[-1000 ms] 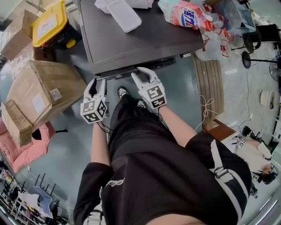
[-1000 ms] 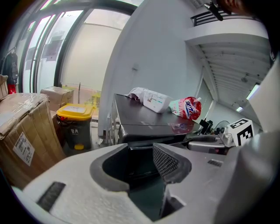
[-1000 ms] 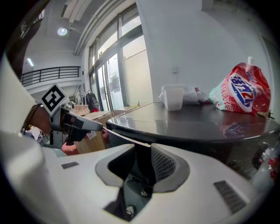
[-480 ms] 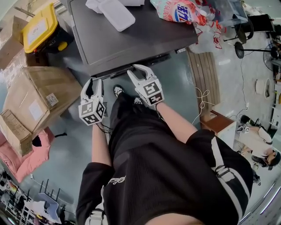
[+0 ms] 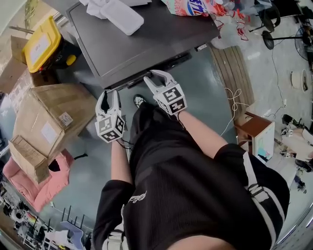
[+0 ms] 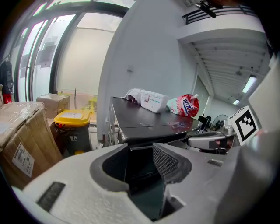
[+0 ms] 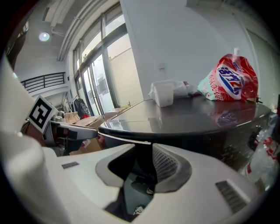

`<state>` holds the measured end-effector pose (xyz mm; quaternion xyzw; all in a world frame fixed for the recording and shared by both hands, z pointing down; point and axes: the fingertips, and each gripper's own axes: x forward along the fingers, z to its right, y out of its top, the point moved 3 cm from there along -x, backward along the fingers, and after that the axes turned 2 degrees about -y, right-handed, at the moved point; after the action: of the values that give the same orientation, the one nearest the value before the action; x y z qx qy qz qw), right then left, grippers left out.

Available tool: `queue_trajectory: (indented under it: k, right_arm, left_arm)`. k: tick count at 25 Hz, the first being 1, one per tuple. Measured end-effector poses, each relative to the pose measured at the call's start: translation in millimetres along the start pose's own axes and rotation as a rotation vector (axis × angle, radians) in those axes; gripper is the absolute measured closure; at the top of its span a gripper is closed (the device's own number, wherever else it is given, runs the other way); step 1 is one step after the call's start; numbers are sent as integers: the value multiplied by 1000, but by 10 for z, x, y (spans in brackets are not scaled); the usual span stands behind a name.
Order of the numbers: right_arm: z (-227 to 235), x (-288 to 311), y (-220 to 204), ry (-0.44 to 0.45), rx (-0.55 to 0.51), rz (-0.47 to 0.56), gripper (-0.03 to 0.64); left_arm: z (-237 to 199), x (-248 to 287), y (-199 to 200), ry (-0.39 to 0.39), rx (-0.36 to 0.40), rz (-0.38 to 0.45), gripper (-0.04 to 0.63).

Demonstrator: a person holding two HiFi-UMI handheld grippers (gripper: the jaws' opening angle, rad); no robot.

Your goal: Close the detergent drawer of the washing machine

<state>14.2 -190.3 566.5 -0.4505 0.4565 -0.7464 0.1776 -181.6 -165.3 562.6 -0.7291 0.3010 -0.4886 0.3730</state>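
The washing machine's dark grey top (image 5: 142,39) fills the upper head view, with a black front strip (image 5: 164,64) under its edge. I cannot pick out the drawer itself. My right gripper (image 5: 156,78) is up against that strip. Its jaws have just been closing a little and still stand apart (image 7: 144,168). A narrow dark part of the machine's front stands in the gap. My left gripper (image 5: 108,96) hangs lower left, short of the machine. It is open, with only floor and the dark front behind its gap (image 6: 140,164).
A detergent bag (image 5: 190,6) and white packets (image 5: 122,14) lie on the top. To the left are cardboard boxes (image 5: 49,122), a yellow-lidded bin (image 5: 44,41) and pink cloth (image 5: 29,180). A wooden pallet (image 5: 234,73) and a cord lie at the right. The person's legs stand close behind the grippers.
The head view has swung a little, so the machine sits higher and further left. Both grippers stay at the machine's front edge, and the right one has rolled slightly.
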Motion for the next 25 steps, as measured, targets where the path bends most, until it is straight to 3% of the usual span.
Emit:
queue_trajectory:
  k: [7,12,16,25]
  right_arm:
    - [17,1,-25,-39,34,69,503]
    - [-31,-2,-69,-79,80,99,500]
    - [14,20,-6,-82,57,102,500]
    - [-4,-6,-26,-107,62,103,503]
  left_arm:
    - [32,3,27,69,41,18,413]
    - [15,-31,6,75,57,15,414]
    - [31,14,47,87,54,29,414]
    - [2,-38,-6,144,-28,43,392]
